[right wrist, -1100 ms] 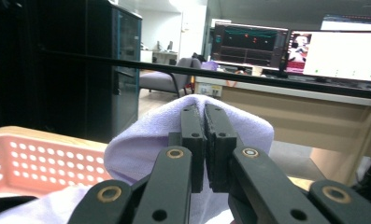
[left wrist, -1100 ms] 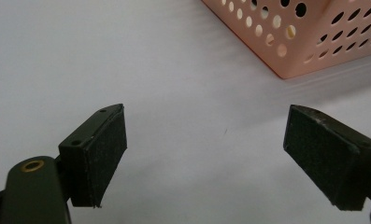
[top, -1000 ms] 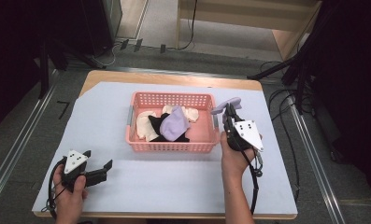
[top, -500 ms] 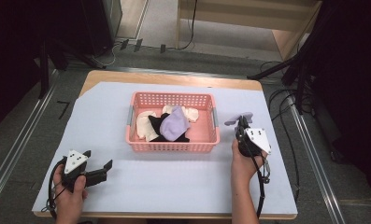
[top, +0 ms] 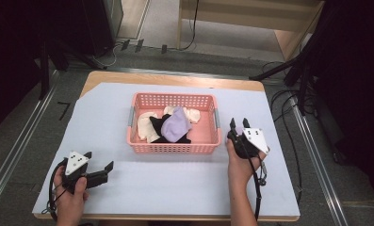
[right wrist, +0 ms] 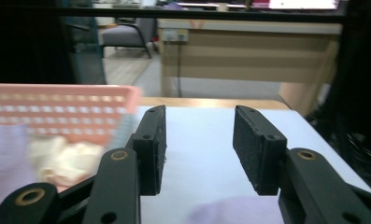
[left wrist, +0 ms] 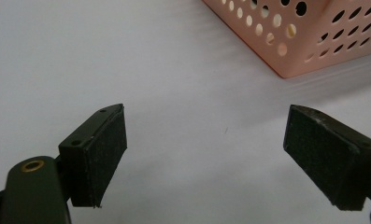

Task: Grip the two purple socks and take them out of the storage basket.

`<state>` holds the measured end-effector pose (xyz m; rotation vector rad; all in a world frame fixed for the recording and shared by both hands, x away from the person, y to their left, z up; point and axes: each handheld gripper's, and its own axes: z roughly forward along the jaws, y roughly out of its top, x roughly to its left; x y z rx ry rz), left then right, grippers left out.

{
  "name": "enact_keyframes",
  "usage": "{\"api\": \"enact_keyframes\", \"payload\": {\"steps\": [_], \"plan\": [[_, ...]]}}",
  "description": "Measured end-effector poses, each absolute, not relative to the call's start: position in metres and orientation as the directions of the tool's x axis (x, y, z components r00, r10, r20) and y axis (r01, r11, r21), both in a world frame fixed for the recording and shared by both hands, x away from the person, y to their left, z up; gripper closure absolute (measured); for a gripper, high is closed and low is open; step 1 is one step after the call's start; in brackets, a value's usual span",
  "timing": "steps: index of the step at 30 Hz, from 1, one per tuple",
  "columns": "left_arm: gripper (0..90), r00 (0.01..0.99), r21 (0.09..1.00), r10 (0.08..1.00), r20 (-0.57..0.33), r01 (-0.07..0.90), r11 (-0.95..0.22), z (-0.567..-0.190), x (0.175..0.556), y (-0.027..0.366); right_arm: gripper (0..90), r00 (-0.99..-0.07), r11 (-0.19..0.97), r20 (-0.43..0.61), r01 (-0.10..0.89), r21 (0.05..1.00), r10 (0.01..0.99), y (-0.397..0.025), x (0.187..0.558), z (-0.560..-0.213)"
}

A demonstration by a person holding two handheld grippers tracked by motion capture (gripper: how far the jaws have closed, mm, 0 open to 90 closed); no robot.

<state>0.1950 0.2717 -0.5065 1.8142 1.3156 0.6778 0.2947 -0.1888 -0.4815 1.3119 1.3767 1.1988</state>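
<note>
A pink perforated basket (top: 173, 96) stands mid-table and holds a lilac cloth (top: 175, 127), a black cloth (top: 156, 125) and cream cloths (top: 144, 125). My right gripper (top: 238, 123) is just right of the basket, jaws pointing away from the person, open with nothing between them. In the right gripper view (right wrist: 199, 112) the basket (right wrist: 57, 100) and a cream cloth (right wrist: 66, 156) lie to the left, and a blurred lilac patch (right wrist: 220, 212) lies under the jaws. My left gripper (top: 100, 160) rests low at the front left, wide open and empty. Ahead of it (left wrist: 206, 140) is a basket corner (left wrist: 314, 37).
A pale blue mat (top: 175, 183) covers the wooden table (top: 175, 77). Cables (top: 288, 108) trail off the right side. A wooden bench (top: 250, 19) and dark stands are beyond the far edge. Metal rails (top: 15, 141) run along the floor at left and right.
My right gripper has drawn back from the basket's far right corner to a spot beside its right wall. The lilac thing at its tips a second ago is gone from the high view. The left gripper stayed put.
</note>
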Motion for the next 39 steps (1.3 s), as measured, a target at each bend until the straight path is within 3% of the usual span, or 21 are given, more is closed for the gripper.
{"api": "enact_keyframes", "payload": {"steps": [15,20,29,35,39], "plan": [[14.6,0.323,0.831,0.946,-0.029,0.533,-0.157,-0.506,0.195,0.272,50.1,-0.295,0.006,0.048,0.179,0.984,0.954,-0.106,0.302,-0.458],[14.6,0.322,0.831,0.946,-0.029,0.533,-0.156,-0.506,0.195,0.272,50.5,-0.319,0.020,0.041,0.184,0.983,0.947,-0.088,0.308,-0.458],[14.6,0.324,0.830,0.946,-0.027,0.534,-0.159,-0.506,0.195,0.272,52.6,-0.352,0.018,0.088,0.287,0.958,0.932,-0.071,0.318,-0.462],[14.6,0.324,0.832,0.946,-0.029,0.532,-0.157,-0.506,0.195,0.272,55.8,-0.360,0.059,0.123,0.457,0.888,0.925,-0.056,0.328,-0.470],[14.6,0.323,0.832,0.946,-0.027,0.531,-0.158,-0.506,0.195,0.272,56.0,-0.363,0.114,0.091,0.505,0.856,0.927,-0.049,0.333,-0.478]]}}
